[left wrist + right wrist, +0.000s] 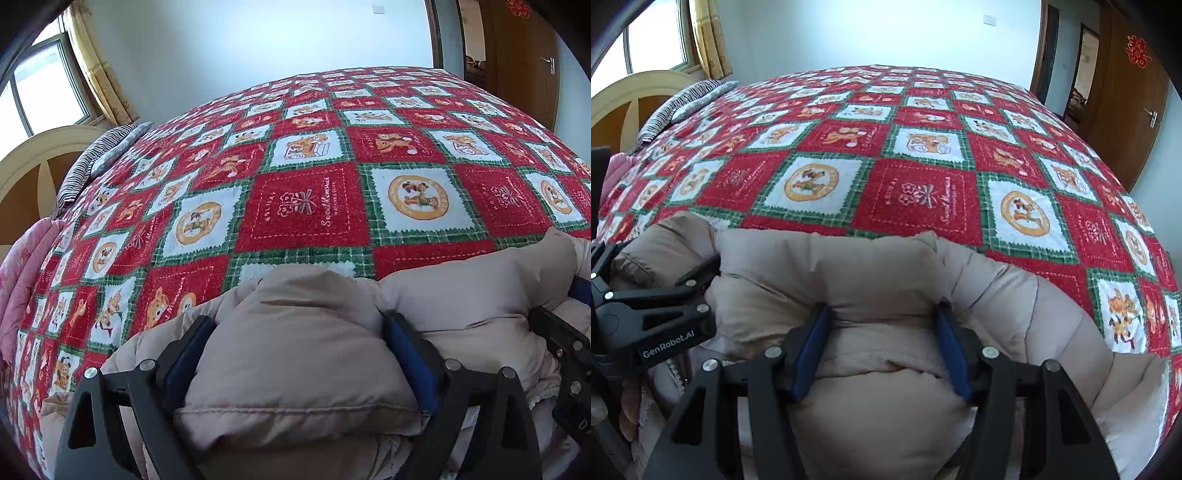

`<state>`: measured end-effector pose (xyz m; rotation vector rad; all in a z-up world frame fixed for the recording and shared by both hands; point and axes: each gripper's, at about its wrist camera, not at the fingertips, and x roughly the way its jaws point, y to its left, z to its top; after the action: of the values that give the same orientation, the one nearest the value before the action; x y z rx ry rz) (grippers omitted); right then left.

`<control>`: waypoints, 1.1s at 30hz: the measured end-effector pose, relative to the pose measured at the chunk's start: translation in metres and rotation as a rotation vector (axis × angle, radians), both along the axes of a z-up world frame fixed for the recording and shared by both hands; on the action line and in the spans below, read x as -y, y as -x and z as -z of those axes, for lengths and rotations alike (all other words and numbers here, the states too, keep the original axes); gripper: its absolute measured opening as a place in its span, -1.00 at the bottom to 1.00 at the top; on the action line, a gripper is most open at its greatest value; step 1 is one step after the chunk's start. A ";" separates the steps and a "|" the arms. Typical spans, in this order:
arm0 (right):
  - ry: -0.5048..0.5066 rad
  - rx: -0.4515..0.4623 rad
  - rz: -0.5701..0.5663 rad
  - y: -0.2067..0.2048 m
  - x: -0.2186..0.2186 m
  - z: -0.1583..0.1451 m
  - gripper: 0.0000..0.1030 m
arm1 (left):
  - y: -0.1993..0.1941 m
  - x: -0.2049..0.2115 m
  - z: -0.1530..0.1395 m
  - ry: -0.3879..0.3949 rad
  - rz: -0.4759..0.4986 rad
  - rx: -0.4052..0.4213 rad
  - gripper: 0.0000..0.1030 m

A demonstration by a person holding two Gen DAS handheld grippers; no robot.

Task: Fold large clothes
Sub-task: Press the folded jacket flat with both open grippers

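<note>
One puffy beige quilted down coat (886,280) is lying bunched at the near edge of one bed, which is wearing one red, white and green checked fleece blanket (306,206) printed with cartoon bears. Two black grippers are showing: the left gripper (299,332) and the right gripper (882,328), each carrying two blue-padded fingers (812,350), making four. One grey striped pillow (96,162) is sitting at the far left, with one pink quilt (22,280) hanging beside it. One cream arched headboard (639,92), one window, one yellow curtain (99,70) and one brown wooden door (1126,110) are standing behind.
</note>
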<state>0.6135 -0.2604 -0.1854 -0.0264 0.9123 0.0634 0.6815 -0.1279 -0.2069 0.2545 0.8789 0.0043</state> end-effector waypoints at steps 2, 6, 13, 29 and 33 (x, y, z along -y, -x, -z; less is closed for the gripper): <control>0.011 -0.001 0.001 0.000 -0.001 0.001 0.19 | -0.001 0.001 0.001 -0.008 -0.001 0.000 0.84; 0.020 0.002 0.002 0.000 -0.002 0.002 0.20 | 0.000 0.002 0.002 -0.019 -0.003 0.005 0.85; 0.045 -0.001 0.004 -0.001 -0.006 0.003 0.21 | 0.000 0.003 0.003 -0.019 -0.003 0.005 0.85; 0.079 -0.007 0.003 -0.003 -0.010 0.004 0.22 | -0.001 0.003 0.003 -0.022 -0.004 0.005 0.86; 0.081 -0.010 0.001 -0.003 -0.011 0.005 0.23 | -0.001 0.003 0.004 -0.023 -0.004 0.005 0.87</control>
<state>0.6164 -0.2490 -0.1900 -0.1005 0.9243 0.0253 0.6821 -0.1310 -0.2105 0.2743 0.8745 0.0190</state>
